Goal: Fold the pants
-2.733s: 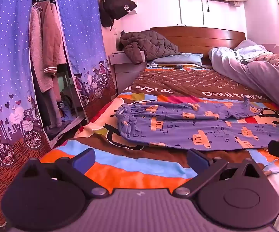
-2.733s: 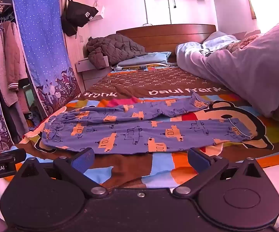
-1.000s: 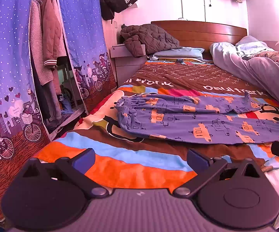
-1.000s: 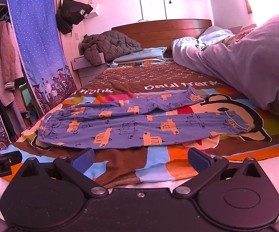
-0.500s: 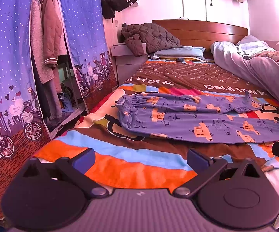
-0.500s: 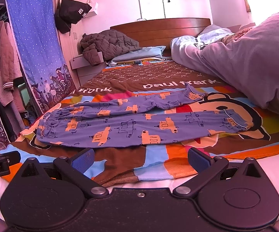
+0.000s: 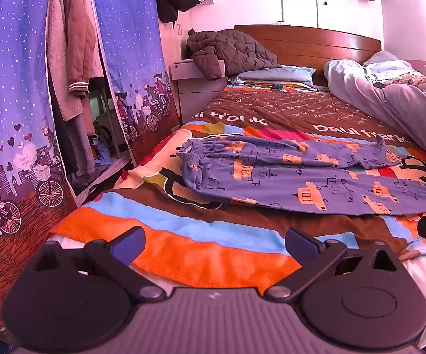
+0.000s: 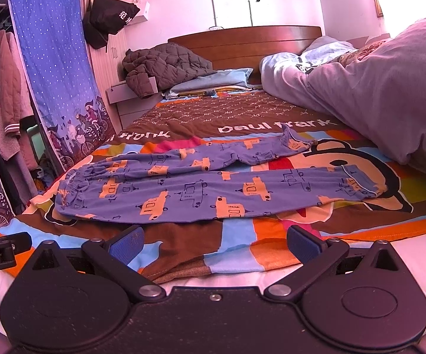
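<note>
— What have the fingers got?

— Nothing on my end. My left gripper (image 7: 214, 240) has its blue pads spread wide over the striped bedspread (image 7: 183, 244); my right gripper (image 8: 214, 240) is spread just as wide at the bed's near edge, empty too.

— And the pants?

— The pants (image 8: 213, 188) lie flat on the bedspread just ahead of both grippers, untouched. Blue cloth with orange cars, gathered waistband to the left, legs running right. The near leg lies straight; the far leg is rumpled, its cuff poking up.

— Beyond that?

— A grey quilt (image 8: 375, 100) heaped at right, a dark jacket (image 8: 162, 62) by the headboard, blue curtain (image 7: 12, 88) at left.
</note>
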A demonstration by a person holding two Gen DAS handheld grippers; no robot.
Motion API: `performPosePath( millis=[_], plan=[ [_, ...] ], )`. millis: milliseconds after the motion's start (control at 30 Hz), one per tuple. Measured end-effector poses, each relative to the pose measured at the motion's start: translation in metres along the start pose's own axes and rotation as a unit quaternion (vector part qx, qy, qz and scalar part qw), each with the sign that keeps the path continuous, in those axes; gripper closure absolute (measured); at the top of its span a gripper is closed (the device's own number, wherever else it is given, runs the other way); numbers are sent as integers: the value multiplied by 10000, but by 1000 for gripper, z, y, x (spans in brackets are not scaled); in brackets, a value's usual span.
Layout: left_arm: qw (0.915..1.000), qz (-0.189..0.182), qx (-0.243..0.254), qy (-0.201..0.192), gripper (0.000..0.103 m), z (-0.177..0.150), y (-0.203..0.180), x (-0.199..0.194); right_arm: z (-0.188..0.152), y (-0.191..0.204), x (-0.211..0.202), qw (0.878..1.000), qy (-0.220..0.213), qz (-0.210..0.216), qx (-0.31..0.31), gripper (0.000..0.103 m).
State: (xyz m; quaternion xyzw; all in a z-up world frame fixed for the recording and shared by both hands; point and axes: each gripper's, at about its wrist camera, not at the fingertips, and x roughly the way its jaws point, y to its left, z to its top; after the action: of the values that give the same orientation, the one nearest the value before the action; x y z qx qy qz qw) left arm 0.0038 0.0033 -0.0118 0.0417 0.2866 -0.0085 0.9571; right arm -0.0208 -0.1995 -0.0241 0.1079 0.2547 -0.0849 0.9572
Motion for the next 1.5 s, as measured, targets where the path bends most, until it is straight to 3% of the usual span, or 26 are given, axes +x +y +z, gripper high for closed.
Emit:
performPosePath(
  millis=[600, 1267, 1500],
  plan=[
    [9992, -123, -94, 365, 0, -3, 2, 13, -5, 1, 11, 9982, 600, -15, -34, 1],
    [9984, -113, -131, 535, 0, 8, 0, 39, -2, -3, 18, 9989, -152, 399, 188, 1],
    [9993, -264, 154, 199, 0, 56, 12, 69, 22, -14, 33, 9973, -351, 579, -293, 1]
  ],
)
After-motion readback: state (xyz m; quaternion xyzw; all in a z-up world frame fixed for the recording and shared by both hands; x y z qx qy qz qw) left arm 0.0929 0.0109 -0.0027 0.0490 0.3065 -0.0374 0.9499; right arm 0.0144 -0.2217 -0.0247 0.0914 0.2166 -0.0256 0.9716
